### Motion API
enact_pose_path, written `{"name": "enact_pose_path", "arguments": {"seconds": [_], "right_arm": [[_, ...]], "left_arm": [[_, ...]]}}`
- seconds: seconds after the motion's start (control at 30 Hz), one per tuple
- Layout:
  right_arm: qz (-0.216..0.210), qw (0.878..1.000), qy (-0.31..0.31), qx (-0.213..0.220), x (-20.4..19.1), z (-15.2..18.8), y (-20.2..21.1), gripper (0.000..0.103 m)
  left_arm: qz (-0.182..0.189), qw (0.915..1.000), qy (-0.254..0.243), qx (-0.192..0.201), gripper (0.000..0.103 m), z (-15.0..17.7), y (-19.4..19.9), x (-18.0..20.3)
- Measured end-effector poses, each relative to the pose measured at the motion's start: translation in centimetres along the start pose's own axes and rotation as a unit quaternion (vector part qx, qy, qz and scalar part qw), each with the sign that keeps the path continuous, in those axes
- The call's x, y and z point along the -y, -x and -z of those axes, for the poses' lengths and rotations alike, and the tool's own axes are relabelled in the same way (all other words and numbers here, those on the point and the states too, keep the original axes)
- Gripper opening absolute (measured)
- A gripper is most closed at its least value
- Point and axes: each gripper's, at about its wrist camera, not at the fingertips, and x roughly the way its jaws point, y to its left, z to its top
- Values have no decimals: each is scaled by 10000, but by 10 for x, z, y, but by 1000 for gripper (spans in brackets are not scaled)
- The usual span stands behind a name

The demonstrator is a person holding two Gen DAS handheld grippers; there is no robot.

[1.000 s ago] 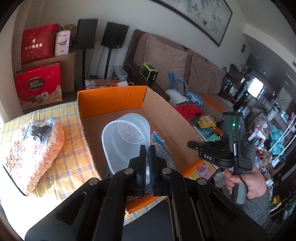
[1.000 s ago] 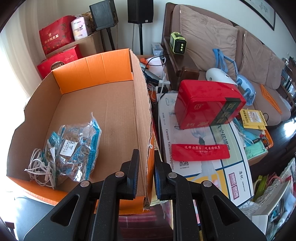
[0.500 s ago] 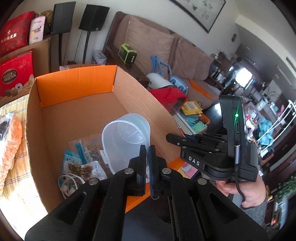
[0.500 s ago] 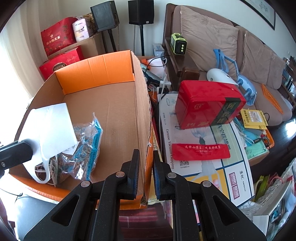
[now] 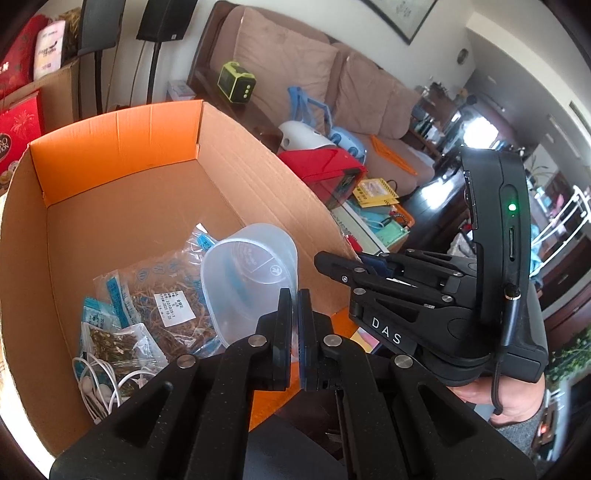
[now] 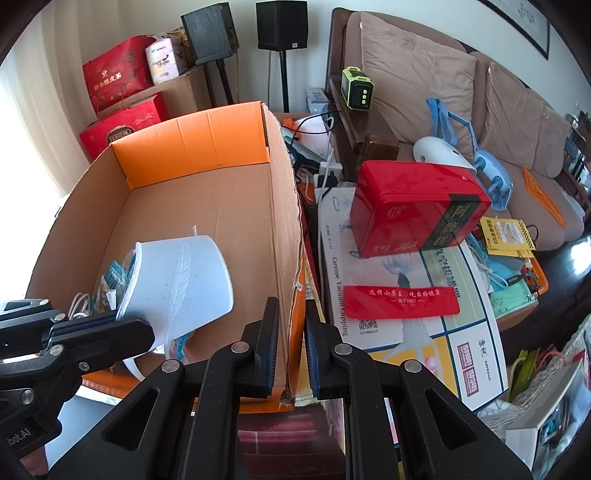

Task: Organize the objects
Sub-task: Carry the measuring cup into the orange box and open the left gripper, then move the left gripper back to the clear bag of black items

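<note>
My left gripper (image 5: 294, 295) is shut on the rim of a translucent plastic cup (image 5: 251, 273) and holds it tilted over the near end of an open cardboard box (image 5: 155, 206). The cup also shows in the right wrist view (image 6: 181, 280), with the left gripper (image 6: 140, 325) at the lower left. My right gripper (image 6: 291, 328) is shut on the box's right wall (image 6: 288, 236) near its front corner. In the box lie bags of dried herbs (image 5: 162, 295) and a white cable (image 5: 99, 384).
A red tin (image 6: 413, 206) stands on a white Carezoe box (image 6: 406, 302) right of the cardboard box. A sofa (image 6: 443, 92) with cushions lies behind it. Red gift bags (image 6: 122, 103) and speakers (image 6: 280, 26) stand at the back.
My left gripper has carried the cup rightward and forward from over the yellow cloth into the box. The right gripper has kept its hold on the box wall.
</note>
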Motion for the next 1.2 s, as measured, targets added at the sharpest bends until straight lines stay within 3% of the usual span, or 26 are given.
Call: {"name": "enact_pose_path", "arguments": {"seconds": [0.13,0.27,0.43,0.6,0.77,0.97,1.2], "right_arm": [[-2,10000,-2,-1,0,0,0,12],[-6,10000,-2,0,0,0,0,12],[-8,10000,-12,-2,-1,0,2,12],[-4,10000,-11,-3,-1,0,2,12],[7,10000,-9,-1,-2,0,2,12],[5,10000,-5,-4,-2,0,2,12],[9,10000,-5,-1,-2,0,2,12]], "left_arm": [[-3,9999,92,-66,4,0,-4,-1],[-14,9999,61,-125,20,3,-3,-1],[-149,9999,-20,26,27,6,15,-1],[-451,9984,31,352,50,6,41,-5],[-679,9954,85,671,64,4,69,-15],[-846,9917,371,890,68,0,99,-43],[-1346,9823,759,1059,69,9,133,-92]]}}
